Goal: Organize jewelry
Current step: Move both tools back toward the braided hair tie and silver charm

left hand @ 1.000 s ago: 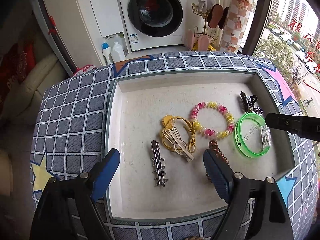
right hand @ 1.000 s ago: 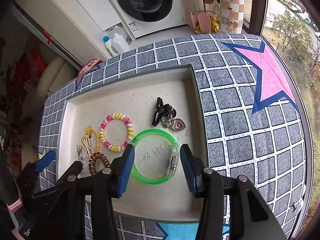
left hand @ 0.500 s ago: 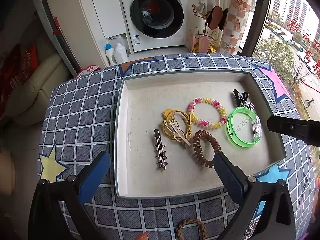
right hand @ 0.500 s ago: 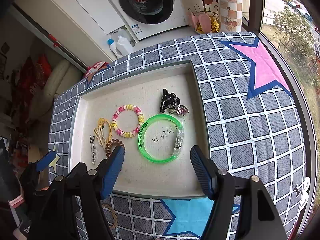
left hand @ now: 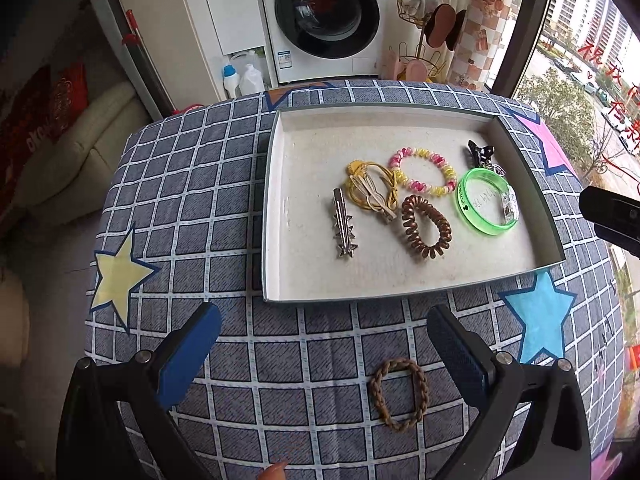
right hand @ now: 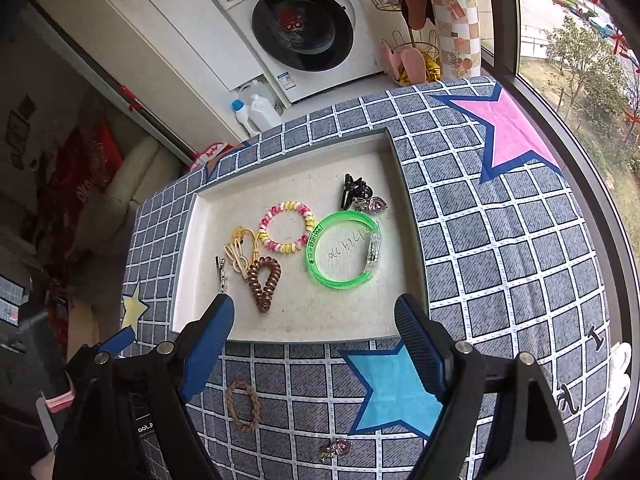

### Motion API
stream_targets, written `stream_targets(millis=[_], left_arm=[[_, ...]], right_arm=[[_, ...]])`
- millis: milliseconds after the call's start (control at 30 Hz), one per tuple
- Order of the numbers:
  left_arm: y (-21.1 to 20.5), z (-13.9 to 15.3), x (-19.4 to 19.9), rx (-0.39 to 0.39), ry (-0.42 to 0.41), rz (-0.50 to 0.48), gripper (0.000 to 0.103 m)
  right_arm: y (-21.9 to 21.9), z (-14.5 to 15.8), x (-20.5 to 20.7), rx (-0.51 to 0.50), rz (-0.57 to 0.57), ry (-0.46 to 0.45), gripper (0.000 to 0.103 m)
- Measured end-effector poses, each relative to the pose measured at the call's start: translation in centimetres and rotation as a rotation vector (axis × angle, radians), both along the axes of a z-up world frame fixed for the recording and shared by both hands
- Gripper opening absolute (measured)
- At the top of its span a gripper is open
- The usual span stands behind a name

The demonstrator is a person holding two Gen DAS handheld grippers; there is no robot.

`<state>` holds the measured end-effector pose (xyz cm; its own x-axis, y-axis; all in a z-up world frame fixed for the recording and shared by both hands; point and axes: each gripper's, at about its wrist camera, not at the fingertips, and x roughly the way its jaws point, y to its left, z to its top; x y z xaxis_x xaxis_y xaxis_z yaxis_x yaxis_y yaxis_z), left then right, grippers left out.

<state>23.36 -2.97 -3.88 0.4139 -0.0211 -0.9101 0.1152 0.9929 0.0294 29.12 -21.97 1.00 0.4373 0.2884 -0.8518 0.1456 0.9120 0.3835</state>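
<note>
A shallow white tray [left hand: 276, 216] [right hand: 182, 264] on the checked cloth holds a silver clip [left hand: 343, 224], a yellow cord tie [left hand: 370, 192], a pink-yellow bead bracelet [left hand: 424, 172], a brown spiral hair tie [left hand: 426, 226] [right hand: 264, 280], a green bangle [left hand: 486, 202] [right hand: 344, 254] and a black claw clip [left hand: 480, 154]. A brown braided hair tie [left hand: 399, 394] [right hand: 242, 404] lies on the cloth in front of the tray, between my left fingers. My left gripper [left hand: 324, 348] is open and empty above it. My right gripper [right hand: 316, 348] is open and empty over the tray's front edge. A small pink charm [right hand: 338, 449] lies on the cloth.
The cloth-covered table [left hand: 180, 200] drops off at its rounded edges. A washing machine [left hand: 324, 20], detergent bottles [left hand: 240, 78] and a shoe rack [left hand: 424, 52] stand beyond. A window runs along the right [right hand: 580, 60].
Both grippers have pulled back and up from the tray and opened wider. The brown spiral hair tie now lies free in the tray. The braided tie has come into view.
</note>
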Motion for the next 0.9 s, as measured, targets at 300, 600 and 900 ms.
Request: stream_targets(millis=[300, 600, 900], left_arm=[[1.9, -1.8, -3.3, -0.05, 0.086, 0.01, 0.103], [1.9, -4.1, -6.2, -0.074, 0.161, 0.009, 0.103], [1.9, -5.5, -6.5, -0.092, 0.199, 0.039, 0.103]], right_arm=[[1.0, 0.2, -3.3, -0.015, 0.037, 0.064, 0.085], [1.4, -3.6, -8.2, -0.005, 0.011, 0.216, 0.085], [1.9, -6.5, -11.4, -0.044, -0.005, 0.322, 0.085]])
